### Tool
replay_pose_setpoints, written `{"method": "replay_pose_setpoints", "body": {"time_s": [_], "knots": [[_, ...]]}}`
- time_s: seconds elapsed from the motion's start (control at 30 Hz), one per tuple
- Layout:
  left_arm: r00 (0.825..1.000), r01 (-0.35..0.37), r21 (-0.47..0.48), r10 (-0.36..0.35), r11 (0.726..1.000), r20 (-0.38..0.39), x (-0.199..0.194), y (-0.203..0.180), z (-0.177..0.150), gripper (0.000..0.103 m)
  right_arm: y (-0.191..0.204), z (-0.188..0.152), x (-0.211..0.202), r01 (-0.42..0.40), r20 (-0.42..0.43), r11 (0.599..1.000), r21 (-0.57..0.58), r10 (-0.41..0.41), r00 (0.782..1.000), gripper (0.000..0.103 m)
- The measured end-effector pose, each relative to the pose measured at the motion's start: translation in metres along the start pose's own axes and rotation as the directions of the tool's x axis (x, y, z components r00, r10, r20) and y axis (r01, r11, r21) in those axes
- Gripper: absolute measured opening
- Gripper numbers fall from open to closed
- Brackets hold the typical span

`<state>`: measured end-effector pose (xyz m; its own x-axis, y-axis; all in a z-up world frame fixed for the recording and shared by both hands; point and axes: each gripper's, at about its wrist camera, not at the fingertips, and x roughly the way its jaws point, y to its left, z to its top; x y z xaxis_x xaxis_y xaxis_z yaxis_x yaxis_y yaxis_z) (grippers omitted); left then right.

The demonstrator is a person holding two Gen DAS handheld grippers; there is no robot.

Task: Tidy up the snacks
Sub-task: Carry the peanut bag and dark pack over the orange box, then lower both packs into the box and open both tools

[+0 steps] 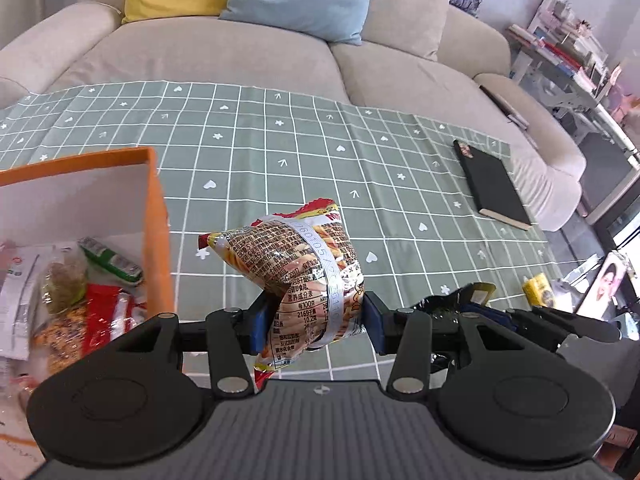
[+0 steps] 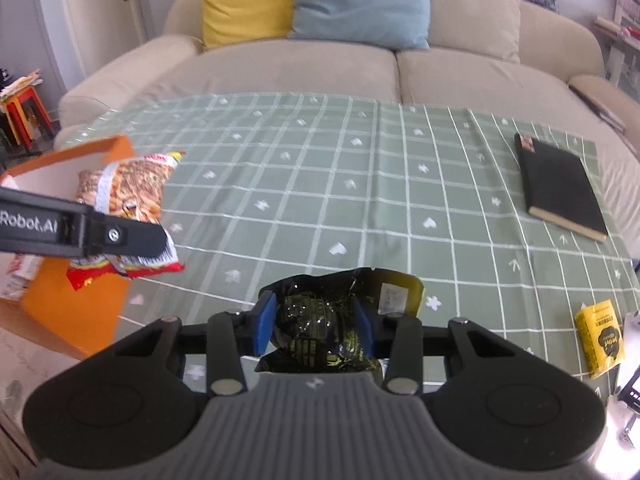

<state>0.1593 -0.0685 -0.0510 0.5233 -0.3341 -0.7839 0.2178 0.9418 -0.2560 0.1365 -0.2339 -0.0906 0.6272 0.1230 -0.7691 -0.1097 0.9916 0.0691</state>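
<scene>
The left claw (image 1: 310,322) grasps a crisp packet (image 1: 296,272) aloft beside the orange box (image 1: 158,232); the right claw (image 2: 316,326) clenches a black packet (image 2: 320,320) above the counter (image 2: 360,184). Both grips look shallow, perhaps; slick foil could slip out short of the box.

Three loose snack packs (image 2: 128,200); one orange box (image 1: 158,216); one black book (image 2: 560,188); two cushions (image 2: 244,0)

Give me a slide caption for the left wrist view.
Left gripper holds a snack bag above the checked tablecloth, beside an orange box already holding snacks.
</scene>
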Motion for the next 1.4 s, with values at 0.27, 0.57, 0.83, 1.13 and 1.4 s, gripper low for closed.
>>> {"method": "replay_pose_setpoints", "body": {"time_s": [0.27, 0.57, 0.83, 1.13, 1.4], "knots": [[0.998, 0.012, -0.037, -0.009, 0.999, 0.062, -0.047, 0.037, -0.002, 0.053, 0.047, 0.016, -0.029, -0.103, 0.054, 0.994, -0.035, 0.105, 0.993, 0.033], [0.989, -0.056, -0.135, 0.074, 0.989, 0.13, -0.088, 0.104, -0.004, 0.053, 0.108, 0.039, -0.033, -0.217, 0.094, 0.969, -0.119, 0.228, 0.969, 0.031], [0.976, -0.151, -0.225, 0.181, 0.963, 0.117, -0.102, 0.171, -0.003, 0.053, 0.167, 0.063, -0.015, -0.321, 0.053, 0.93, -0.177, 0.335, 0.941, 0.03], [0.981, -0.192, -0.161, 0.188, 0.968, -0.042, -0.07, 0.207, -0.003, 0.053, 0.249, 0.073, 0.035, -0.322, -0.076, 0.873, -0.366, 0.317, 0.945, 0.0], [0.974, -0.21, -0.169, 0.191, 0.963, -0.122, -0.052, 0.22, -0.02, 0.053, 0.258, 0.072, 0.048, -0.293, -0.1, 0.871, -0.395, 0.277, 0.956, 0.0]]}}
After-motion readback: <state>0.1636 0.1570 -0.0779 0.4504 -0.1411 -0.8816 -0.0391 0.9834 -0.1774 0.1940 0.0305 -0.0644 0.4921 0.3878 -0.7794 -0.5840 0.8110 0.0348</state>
